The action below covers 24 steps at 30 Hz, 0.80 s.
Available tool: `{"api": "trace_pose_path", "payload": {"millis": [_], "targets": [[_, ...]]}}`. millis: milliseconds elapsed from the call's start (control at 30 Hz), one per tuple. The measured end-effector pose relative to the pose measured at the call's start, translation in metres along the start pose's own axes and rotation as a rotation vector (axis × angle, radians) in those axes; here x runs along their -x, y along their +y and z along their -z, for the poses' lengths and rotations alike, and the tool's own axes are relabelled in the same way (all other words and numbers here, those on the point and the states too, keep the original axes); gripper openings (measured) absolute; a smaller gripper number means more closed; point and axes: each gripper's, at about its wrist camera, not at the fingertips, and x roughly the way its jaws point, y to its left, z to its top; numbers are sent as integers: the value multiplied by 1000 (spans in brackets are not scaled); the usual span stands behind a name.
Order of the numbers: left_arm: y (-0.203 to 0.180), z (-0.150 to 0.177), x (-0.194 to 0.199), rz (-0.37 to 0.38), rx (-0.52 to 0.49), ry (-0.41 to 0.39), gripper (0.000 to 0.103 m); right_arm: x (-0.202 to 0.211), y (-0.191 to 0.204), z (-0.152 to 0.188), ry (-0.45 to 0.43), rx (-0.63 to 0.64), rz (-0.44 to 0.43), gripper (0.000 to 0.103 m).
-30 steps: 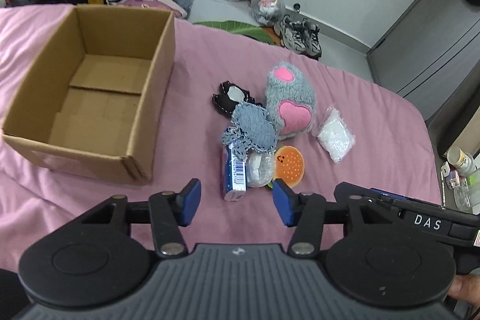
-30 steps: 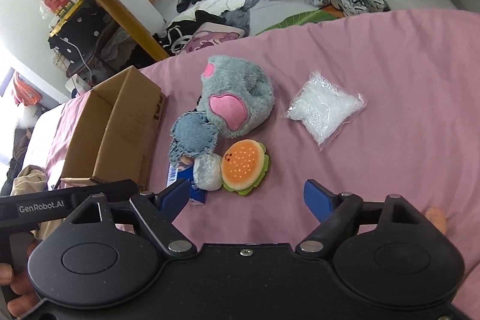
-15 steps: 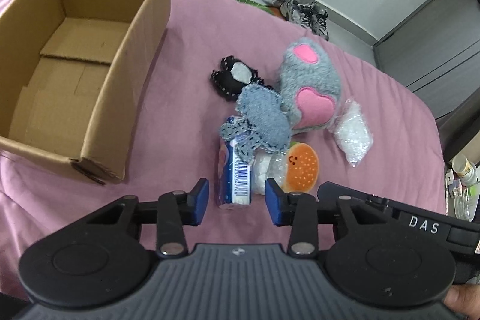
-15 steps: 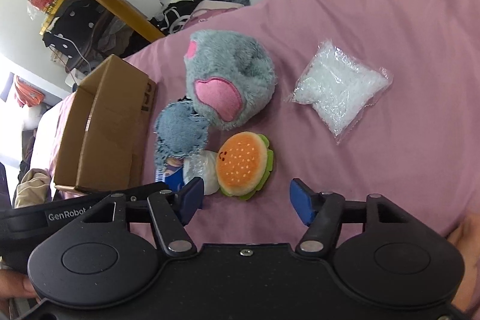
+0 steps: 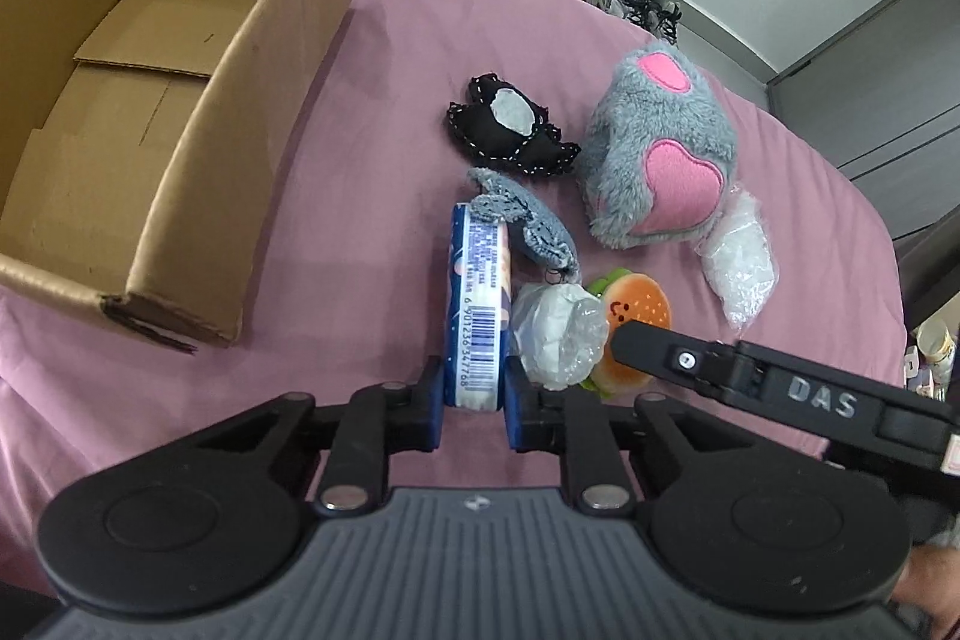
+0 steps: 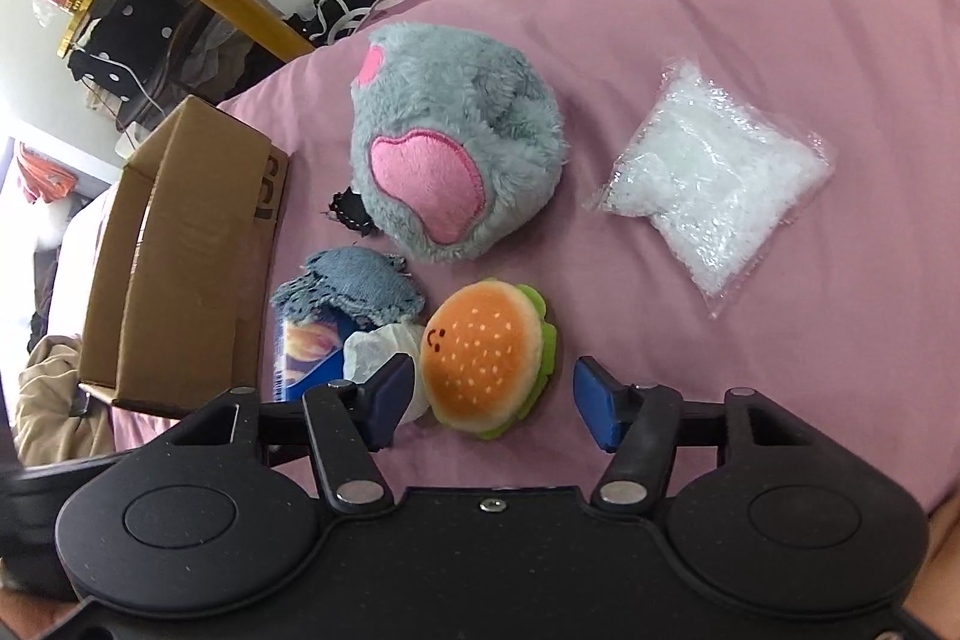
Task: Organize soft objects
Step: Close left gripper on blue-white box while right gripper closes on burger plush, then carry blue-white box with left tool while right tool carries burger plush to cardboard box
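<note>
Since a second ago you have pushed both tools in toward the pile, and your left tool (image 5: 474,403) has narrowed from a wide gap to a pinch on the near end of the blue tissue pack (image 5: 478,307), its blue pads pressed flat against the pack's two long sides. That end-on hold makes sense: the pack lies lengthwise toward you on the pink bed sheet (image 5: 372,160), and its far end is tucked under the blue-grey knitted piece (image 5: 528,226), so only the near end is free to take. Your right tool (image 6: 493,397) stands wide open and holds nothing, its pads either side of the burger plush (image 6: 489,358), not yet touching it as far as I can tell; the spread suits the plush's round width. The crumpled white wrap (image 5: 555,334) sits between pack and burger, touching both, so expect it to drag when either lifts. The cardboard box (image 5: 252,40) waits open and empty just to the left of the pile, the likely home for these things. The grey paw plush (image 6: 456,160), black stitched toy (image 5: 510,127) and clear bag of white filling (image 6: 714,184) lie untouched farther out, so the sorting has barely begun.
</note>
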Motion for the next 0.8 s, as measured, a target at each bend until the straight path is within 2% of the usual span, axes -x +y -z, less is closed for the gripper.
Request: {"api": "trace_pose_path", "payload": {"millis": [67,100,233,433,800], "targets": [[0,1,2,2,5,-7,18,-3,1,0,10,3,-1,48],[0,0,3,4,6,-10,18,-3,1,0,15,2,-5,39],[-1,1,11,3,7,-24,18,0,0,2,10,8,-15,17],[-5,1,26,-2,5,-49,18,13,-1,8,6,11,-30,8],[-9,9,59,4,15,-98,18,36,13,18,-41,62,1,7]]}}
